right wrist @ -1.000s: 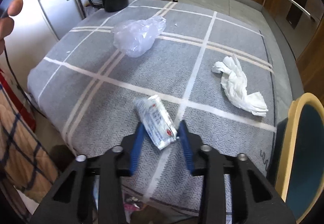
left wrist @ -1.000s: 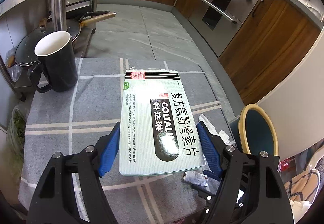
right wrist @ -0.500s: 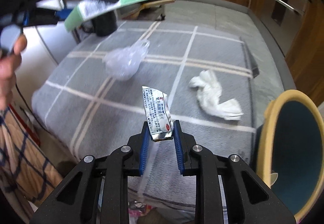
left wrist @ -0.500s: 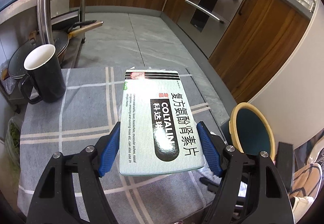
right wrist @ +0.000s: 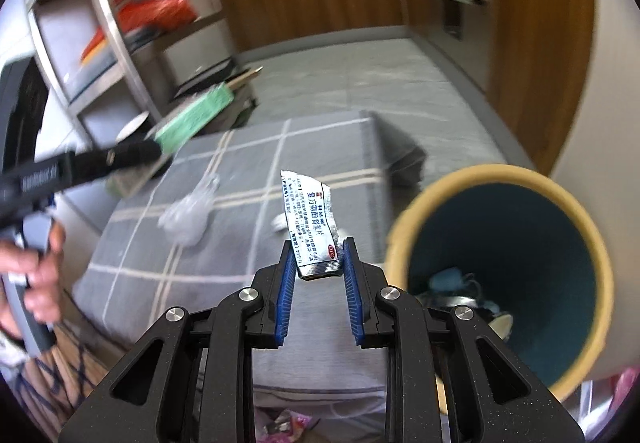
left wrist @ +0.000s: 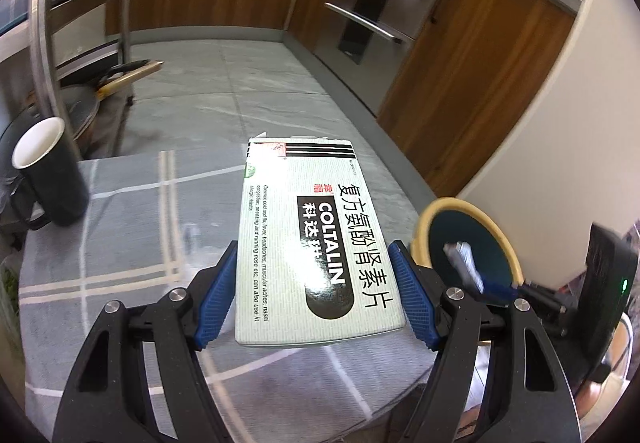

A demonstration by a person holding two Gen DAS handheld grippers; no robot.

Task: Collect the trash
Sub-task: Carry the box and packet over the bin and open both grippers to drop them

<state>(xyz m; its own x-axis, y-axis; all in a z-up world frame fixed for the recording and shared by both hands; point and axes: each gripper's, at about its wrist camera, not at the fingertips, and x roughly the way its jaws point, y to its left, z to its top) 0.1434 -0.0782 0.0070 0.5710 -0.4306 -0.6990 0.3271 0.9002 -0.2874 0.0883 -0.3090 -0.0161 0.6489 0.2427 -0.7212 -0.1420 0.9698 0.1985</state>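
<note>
My left gripper (left wrist: 314, 283) is shut on a pale green Coltalin medicine box (left wrist: 308, 239) and holds it above the grey checked table (left wrist: 120, 251). The box also shows in the right wrist view (right wrist: 192, 119). My right gripper (right wrist: 318, 263) is shut on a silver foil sachet (right wrist: 314, 223), lifted off the table, just left of the yellow-rimmed bin (right wrist: 504, 271). From the left wrist view the sachet (left wrist: 464, 263) hangs in front of the bin (left wrist: 468, 243). A crumpled clear plastic bag (right wrist: 190, 211) and a white tissue (right wrist: 278, 221), mostly hidden by the sachet, lie on the table.
A black mug (left wrist: 48, 171) stands at the table's far left. A metal shelf rack (left wrist: 44, 23) with pans stands behind it. Wooden cabinets (left wrist: 472, 75) line the far side and right. The bin holds some rubbish (right wrist: 460, 295).
My right gripper has lifted the sachet off the table and swung right toward the bin. My left gripper has moved the box up and right, so the bin looms closer.
</note>
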